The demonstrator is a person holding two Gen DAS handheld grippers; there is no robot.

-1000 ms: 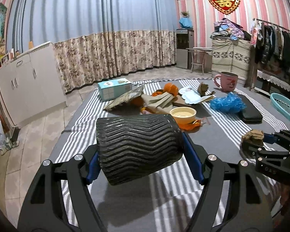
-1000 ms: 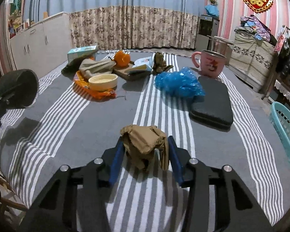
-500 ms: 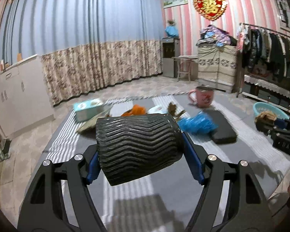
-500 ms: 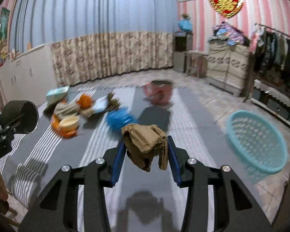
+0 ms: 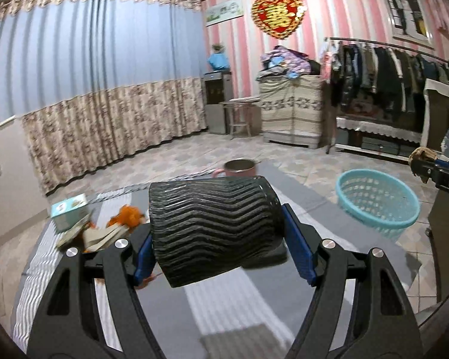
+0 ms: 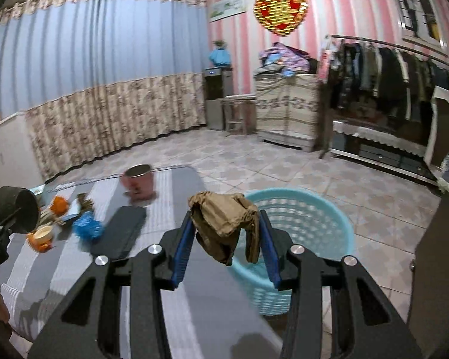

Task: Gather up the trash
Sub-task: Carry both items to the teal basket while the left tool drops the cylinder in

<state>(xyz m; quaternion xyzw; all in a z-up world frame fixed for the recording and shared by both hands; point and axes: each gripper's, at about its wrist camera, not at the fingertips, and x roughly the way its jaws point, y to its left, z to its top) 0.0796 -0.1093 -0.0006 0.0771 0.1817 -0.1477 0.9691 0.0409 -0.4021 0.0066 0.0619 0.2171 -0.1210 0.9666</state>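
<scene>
My left gripper [image 5: 217, 236] is shut on a black ribbed cup [image 5: 215, 227] lying sideways between its blue pads, held above the striped table. My right gripper [image 6: 226, 233] is shut on a crumpled brown paper wad [image 6: 224, 221], which hangs in front of the turquoise basket [image 6: 320, 218] on the floor beyond the table's edge. From the left wrist view the basket [image 5: 377, 197] stands to the right, with the right gripper [image 5: 425, 161] and its wad above it. The right wrist view shows the left gripper's cup [image 6: 16, 209] at the far left.
Left on the striped table [image 6: 170, 185] are a pink mug [image 6: 139, 181], a black pad [image 6: 119, 230], a blue plastic wad [image 6: 86, 224], orange peel [image 6: 58, 205], a small bowl [image 6: 43, 233] and a tissue box [image 5: 68, 211]. A clothes rack [image 5: 389, 74] and cabinet [image 5: 290, 107] line the far wall.
Both grippers have swung to the right and risen, each still holding its item. The basket has come into view and now sits right behind the right gripper's wad.
</scene>
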